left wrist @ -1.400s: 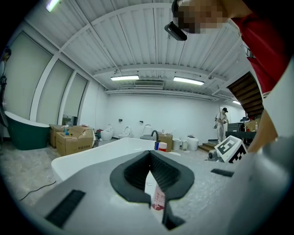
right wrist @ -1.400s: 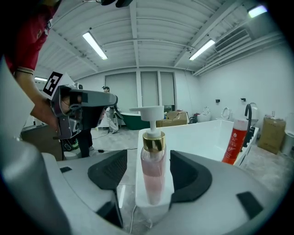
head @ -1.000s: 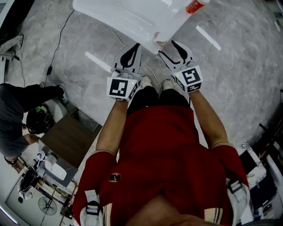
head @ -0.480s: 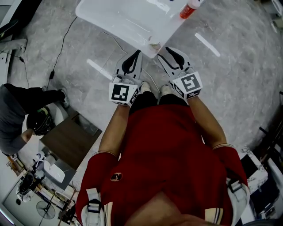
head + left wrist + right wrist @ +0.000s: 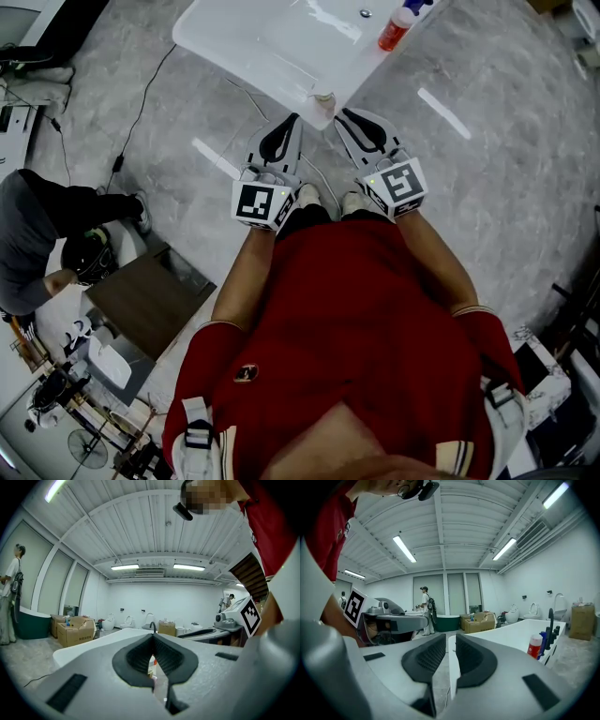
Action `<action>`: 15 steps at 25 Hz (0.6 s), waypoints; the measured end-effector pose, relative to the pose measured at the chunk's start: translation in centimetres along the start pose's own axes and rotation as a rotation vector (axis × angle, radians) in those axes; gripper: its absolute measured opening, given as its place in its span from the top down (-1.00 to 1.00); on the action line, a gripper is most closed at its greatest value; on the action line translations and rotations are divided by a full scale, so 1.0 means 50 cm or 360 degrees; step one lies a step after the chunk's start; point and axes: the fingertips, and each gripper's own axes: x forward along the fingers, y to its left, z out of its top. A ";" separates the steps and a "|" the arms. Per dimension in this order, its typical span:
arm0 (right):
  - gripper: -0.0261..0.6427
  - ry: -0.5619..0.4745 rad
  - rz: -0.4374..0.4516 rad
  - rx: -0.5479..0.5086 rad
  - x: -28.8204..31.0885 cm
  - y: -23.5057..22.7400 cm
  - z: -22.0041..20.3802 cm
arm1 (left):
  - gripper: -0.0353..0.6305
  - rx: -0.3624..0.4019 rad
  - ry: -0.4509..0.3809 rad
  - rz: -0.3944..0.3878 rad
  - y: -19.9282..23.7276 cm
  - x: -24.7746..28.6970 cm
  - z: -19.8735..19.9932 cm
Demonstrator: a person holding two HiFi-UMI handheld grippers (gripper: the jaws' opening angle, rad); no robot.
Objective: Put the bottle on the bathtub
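We hold two claws. The left claw (image 5: 292, 118) is closed and empty. The right claw (image 5: 343, 113) has just been closing, with a thin empty gap. One tub (image 5: 246, 49) carries three bottles: a small bottle (image 5: 323, 97) on its near corner, and a red bottle (image 5: 392, 33) and a blue bottle (image 5: 419, 7) farther along.

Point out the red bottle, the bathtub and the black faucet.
red bottle (image 5: 391, 34): head view, red body.
bathtub (image 5: 246, 66): head view, near rim.
black faucet (image 5: 550, 620): right gripper view, upright spout.
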 end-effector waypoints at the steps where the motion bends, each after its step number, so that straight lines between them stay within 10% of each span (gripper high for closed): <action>1: 0.75 -0.0011 0.0002 -0.0003 -0.005 0.003 0.006 | 0.88 0.0005 -0.0005 -0.0003 -0.004 -0.003 0.005; 15: 0.93 -0.0081 -0.0009 -0.0029 -0.066 0.027 0.041 | 0.88 0.0045 -0.0049 -0.0077 -0.056 -0.017 0.050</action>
